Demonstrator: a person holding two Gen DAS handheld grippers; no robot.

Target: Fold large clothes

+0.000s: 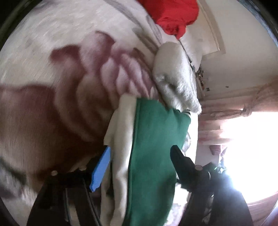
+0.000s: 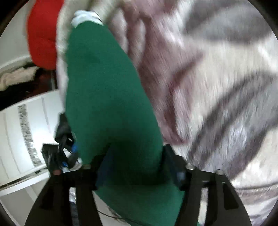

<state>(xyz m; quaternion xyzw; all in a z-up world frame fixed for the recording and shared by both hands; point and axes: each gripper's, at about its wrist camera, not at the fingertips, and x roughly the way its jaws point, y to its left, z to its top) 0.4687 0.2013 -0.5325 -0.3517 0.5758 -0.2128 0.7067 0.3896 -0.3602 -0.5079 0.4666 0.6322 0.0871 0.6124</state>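
A green garment (image 1: 156, 139) with a cream lining (image 1: 121, 139) hangs over the patterned blanket (image 1: 52, 104). It runs down between the fingers of my left gripper (image 1: 140, 149). The blue pad (image 1: 101, 168) stands just left of the cream edge and the black finger (image 1: 180, 161) lies against the green cloth. The jaws are wide and the cloth is loose between them. In the right wrist view the same green garment (image 2: 107, 87) fills the whole gap of my right gripper (image 2: 135, 151). It is bunched against both fingers and trails below them.
A red cloth (image 1: 173, 15) lies at the far end of the bed, also seen as the red cloth (image 2: 41, 34). A fluffy white cloth (image 1: 175, 76) sits beside the garment. A bright window (image 1: 243, 147) is to the right. White furniture (image 2: 26, 130) stands left of the bed.
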